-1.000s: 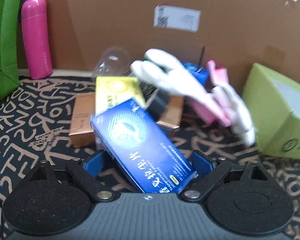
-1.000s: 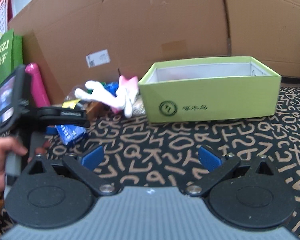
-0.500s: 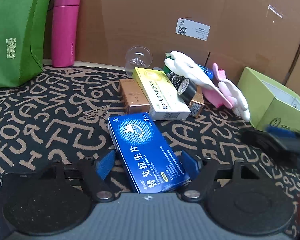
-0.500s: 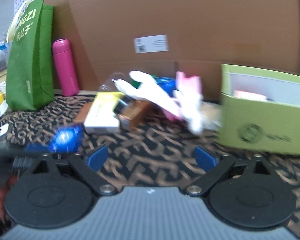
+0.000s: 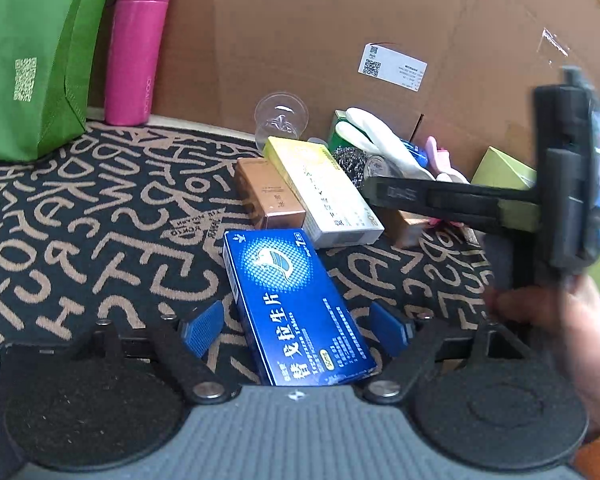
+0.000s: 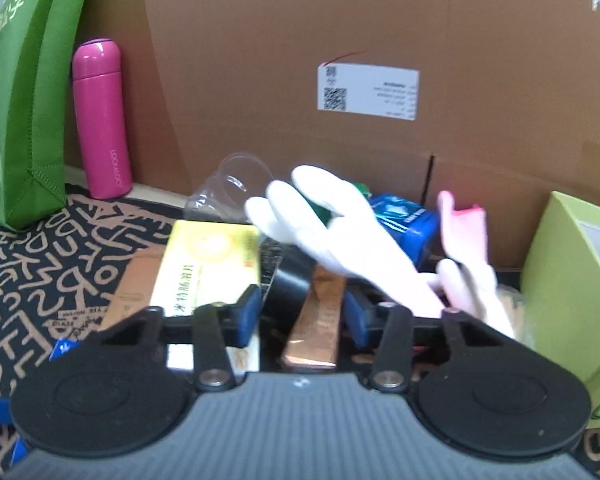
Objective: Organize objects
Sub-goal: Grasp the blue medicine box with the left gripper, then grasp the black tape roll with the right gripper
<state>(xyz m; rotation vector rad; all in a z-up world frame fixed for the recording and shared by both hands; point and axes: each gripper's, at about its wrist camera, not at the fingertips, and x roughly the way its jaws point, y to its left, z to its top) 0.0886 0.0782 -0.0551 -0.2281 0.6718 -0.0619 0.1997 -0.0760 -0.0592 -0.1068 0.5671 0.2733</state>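
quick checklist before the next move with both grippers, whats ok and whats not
1. Blue medicine box between the left hand-held gripper fingers: ok, it lies on the patterned mat with gaps either side, jaws open.
2. Right hand-held gripper lined up on the copper box: ok; its jaws have just been closing around the box.
3. Right pads pressing the copper box: cannot tell, the left pad looks clear of it.
4. Black tape roll clear of that grip: not ok, it sits between the fingers too.
5. White glove clear: not ok, it drapes just over the pile.
6. Green box reachable: ok, open beside the pile.
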